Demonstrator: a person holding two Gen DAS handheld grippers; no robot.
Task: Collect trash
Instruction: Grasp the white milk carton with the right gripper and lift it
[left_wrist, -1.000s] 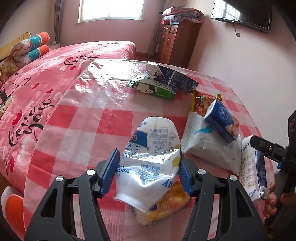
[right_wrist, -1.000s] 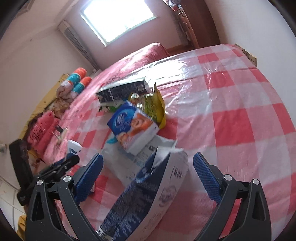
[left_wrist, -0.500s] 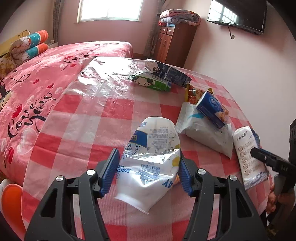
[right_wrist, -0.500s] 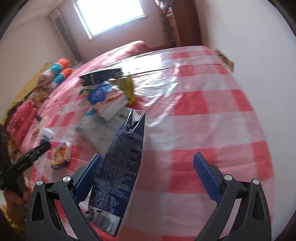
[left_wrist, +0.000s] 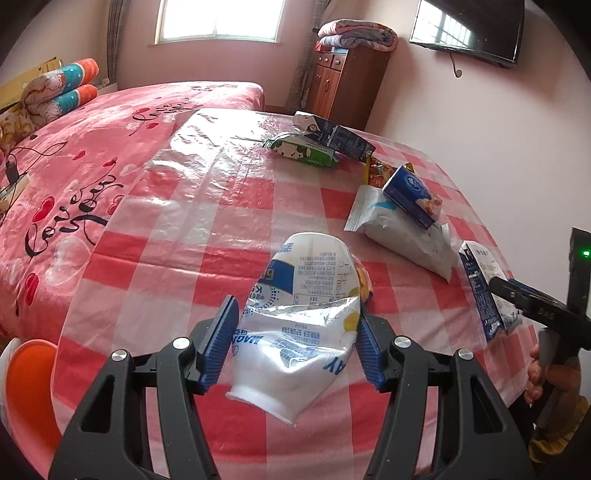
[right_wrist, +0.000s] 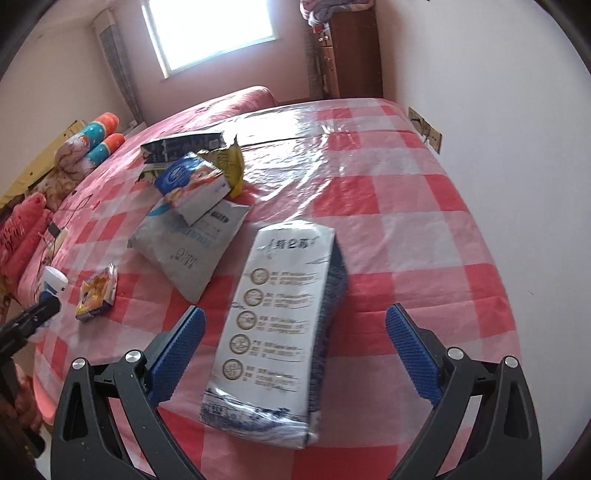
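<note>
My left gripper (left_wrist: 293, 341) is shut on a crumpled white and blue plastic bag (left_wrist: 304, 314) and holds it above the red checked table (left_wrist: 184, 229). My right gripper (right_wrist: 293, 354) is open. A white and blue milk carton (right_wrist: 280, 332) sits between its fingers, blurred and apart from both pads; the carton also shows in the left wrist view (left_wrist: 484, 291). A small yellow snack wrapper (right_wrist: 96, 291) lies on the table to the left.
A white pouch (right_wrist: 192, 243), a blue box (right_wrist: 192, 184), a yellow bag (right_wrist: 231, 166) and a dark carton (right_wrist: 184, 146) lie further back. A green wrapper (left_wrist: 301, 151) lies beside the dark carton. A pink bed (left_wrist: 74, 147) adjoins the table. An orange bin (left_wrist: 29, 384) stands lower left.
The left gripper has lifted the bag off the snack wrapper and drawn back. The milk carton has turned between the right gripper's open fingers, from edge-on to showing its white printed face.
</note>
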